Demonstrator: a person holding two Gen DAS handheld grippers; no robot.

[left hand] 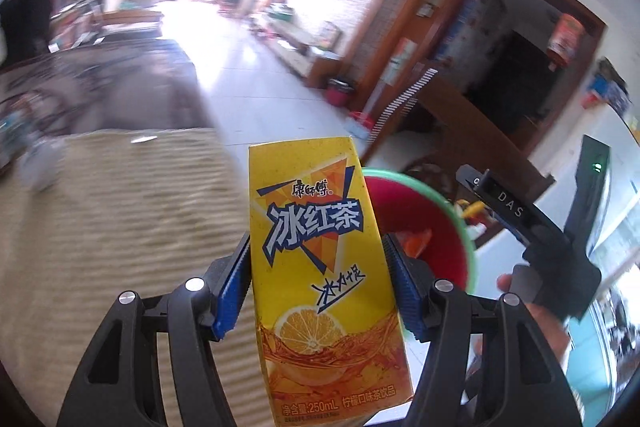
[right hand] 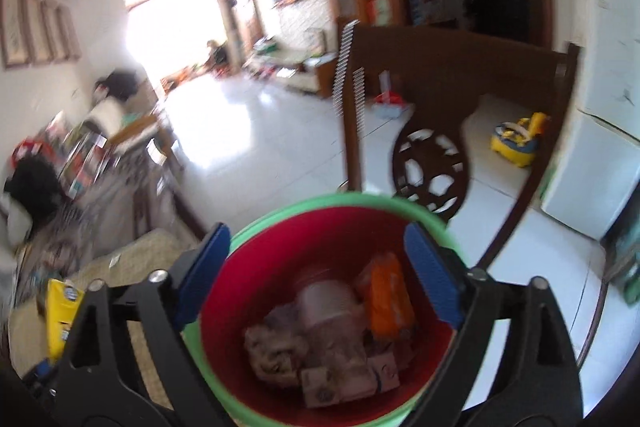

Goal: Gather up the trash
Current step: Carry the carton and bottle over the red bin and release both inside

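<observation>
1. Left gripper [left hand: 318,281]: blue pads pressed against both narrow sides of a yellow iced-tea carton [left hand: 324,267], pinching it around mid-height. Carton upright, print facing the camera; a grip this low leaves the top end free to lead into a container.

2. Right gripper [right hand: 318,281]: the jaws straddle a red bucket with green rim [right hand: 340,201], one pad on each side of the wall. Pads look to touch the wall, so the bucket appears clamped and carried rather than resting, but blur prevents confirming contact.

3. Bucket contents, right wrist view: an orange wrapper [right hand: 386,301], a pale cup-like item [right hand: 330,301], crumpled paper [right hand: 276,351]. Judged: several pieces already collected.

4. Relative position: in the left wrist view the bucket [left hand: 424,219] sits just beside and behind the carton, to its right, mouth open toward it. Presumably held close to shorten the drop.

5. Carton not yet over the opening. Judged next need: shift it rightward above the rim, then release.

6. Below the left gripper: woven mat on the worktop [left hand: 120,227]. Risk: carton corner catching the rim.
</observation>
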